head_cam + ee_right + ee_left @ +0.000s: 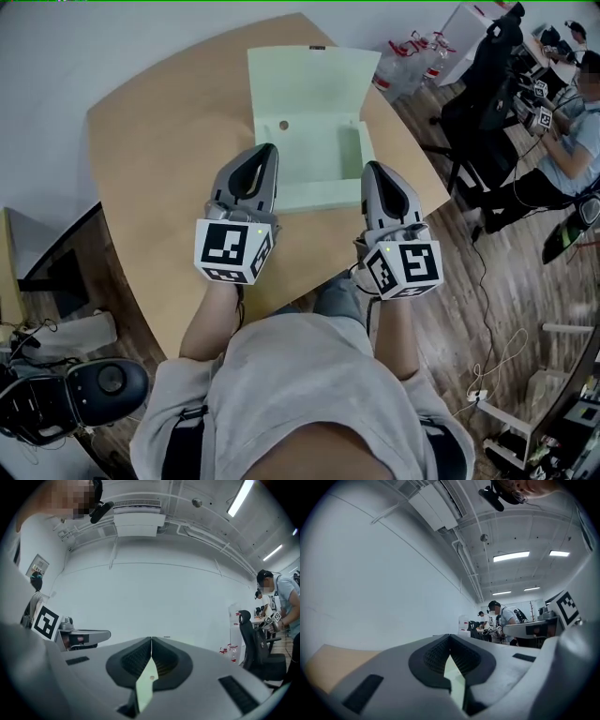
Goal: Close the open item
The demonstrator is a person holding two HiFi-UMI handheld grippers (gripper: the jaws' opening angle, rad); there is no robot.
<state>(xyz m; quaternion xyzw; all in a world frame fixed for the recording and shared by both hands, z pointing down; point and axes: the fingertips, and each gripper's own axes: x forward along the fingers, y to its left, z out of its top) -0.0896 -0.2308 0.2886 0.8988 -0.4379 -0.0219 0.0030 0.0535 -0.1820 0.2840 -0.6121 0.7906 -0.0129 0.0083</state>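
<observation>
On the wooden table (155, 141) | green box file (309, 112) lies open | I see left gripper (266, 152), right gripper (374, 171) at its near corners, jaws clenched, empty.

Free tabletop (150, 159) lies left of the box (314, 155).

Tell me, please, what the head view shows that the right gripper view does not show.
Only the head view: the whole open green box, the wooden table under it, and the tongs' places at its near corners. Only the right gripper view: the right tongs' tips pressed together, holding nothing, and a white ceiling unit. Both: the box, a mere sliver in the gripper view, the right tongs, and the left tongs.
</observation>
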